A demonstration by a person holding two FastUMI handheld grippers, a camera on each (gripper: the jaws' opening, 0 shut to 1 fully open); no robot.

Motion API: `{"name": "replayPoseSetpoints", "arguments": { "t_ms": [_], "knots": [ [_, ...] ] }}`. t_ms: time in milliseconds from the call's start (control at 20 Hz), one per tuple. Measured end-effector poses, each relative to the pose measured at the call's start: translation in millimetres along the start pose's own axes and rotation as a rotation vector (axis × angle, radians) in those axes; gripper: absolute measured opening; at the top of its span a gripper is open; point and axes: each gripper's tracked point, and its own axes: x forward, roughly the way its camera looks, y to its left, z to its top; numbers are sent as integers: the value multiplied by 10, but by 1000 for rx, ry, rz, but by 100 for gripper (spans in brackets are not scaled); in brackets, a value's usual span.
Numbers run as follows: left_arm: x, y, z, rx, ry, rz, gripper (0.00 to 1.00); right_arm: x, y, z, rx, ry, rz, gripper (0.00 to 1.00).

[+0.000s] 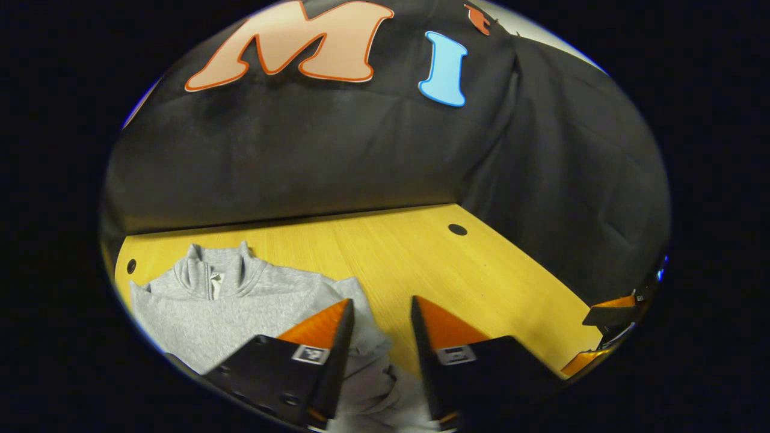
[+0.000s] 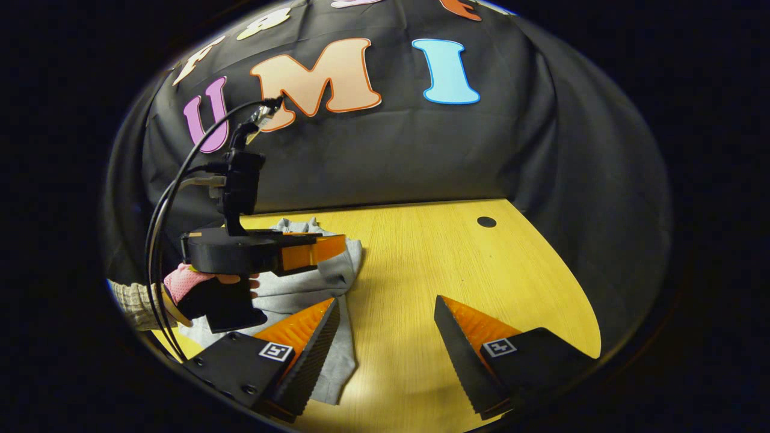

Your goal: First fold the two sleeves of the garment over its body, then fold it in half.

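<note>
Below left gripper (image 1: 381, 310) parted fingers, grey garment (image 1: 240, 300), right gripper (image 2: 385, 310) open beside it

You are looking at a heather-grey garment (image 1: 240, 300) lying on a yellow wood-grain worktop (image 1: 421, 252); your black hand-held gripper (image 1: 380, 313) is showing ribbed orange fingers (image 1: 319, 328).

one grey garment (image 1: 240, 300) on one wooden table (image 1: 421, 252); two grippers, left (image 1: 380, 313) and right (image 2: 385, 313); one hand (image 2: 198, 288).
</note>
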Motion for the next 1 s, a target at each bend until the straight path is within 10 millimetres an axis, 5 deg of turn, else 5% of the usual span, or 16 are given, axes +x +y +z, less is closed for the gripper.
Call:
{"name": "replayPoseSetpoints", "arguments": {
  "t_ms": [100, 300, 600, 1000],
  "knots": [
    [-82, -26, 86, 31, -27, 2, 95, 18, 39, -16, -3, 3, 2, 98],
    [-353, 57, 196, 18, -78, 20, 93, 4, 189, -87, -16, 8, 23, 95],
    [-1136, 683, 194, 16, -137, 163, 92, -66, 541, -319, -12, 33, 64, 99],
    [-2532, 1637, -685, -72, -81, 399, 93, -215, 869, -828, -43, 82, 87, 98]
  ]
}}
